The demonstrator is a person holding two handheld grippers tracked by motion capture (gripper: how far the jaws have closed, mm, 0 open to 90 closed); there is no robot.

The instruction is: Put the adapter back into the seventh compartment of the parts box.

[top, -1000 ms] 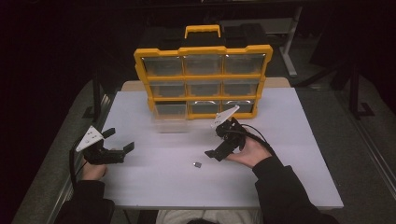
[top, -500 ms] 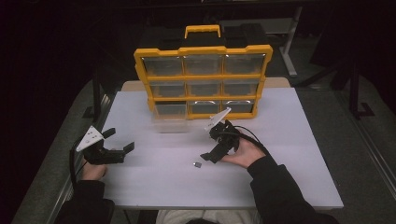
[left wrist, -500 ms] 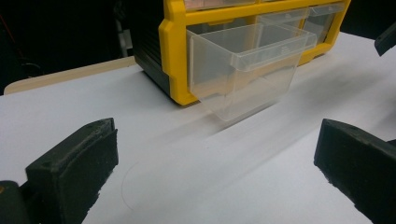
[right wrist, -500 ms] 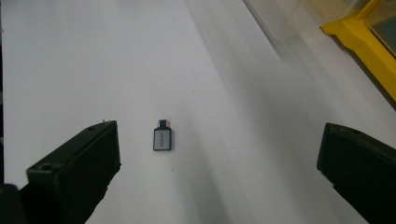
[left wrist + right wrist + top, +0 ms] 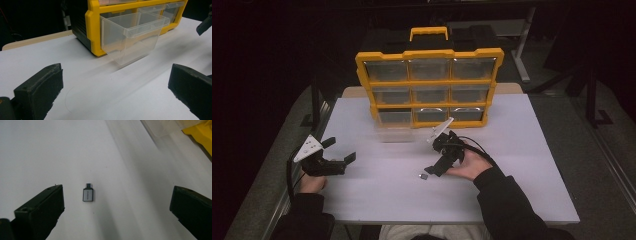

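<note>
A small grey USB adapter (image 5: 88,194) lies flat on the white table (image 5: 522,150), and in the high view the adapter (image 5: 422,176) sits just left of my right hand. My right gripper (image 5: 117,202) is open and hovers just above it, with the adapter nearer the left jaw; from above this gripper (image 5: 432,169) points down and to the left. My left gripper (image 5: 339,150) rests open at the table's left edge with nothing between its jaws. It (image 5: 116,82) faces a clear plastic drawer (image 5: 132,35) drawn out of the yellow organizer (image 5: 91,27).
The yellow organizer (image 5: 429,82) stands upright at the back of the table, with several clear drawers and a handle on top. Its pulled-out drawer (image 5: 394,134) juts forward at the lower left. Dark surroundings ring the table.
My right gripper has moved left and toward the near edge, closing in on the adapter. The left gripper has stayed put.
</note>
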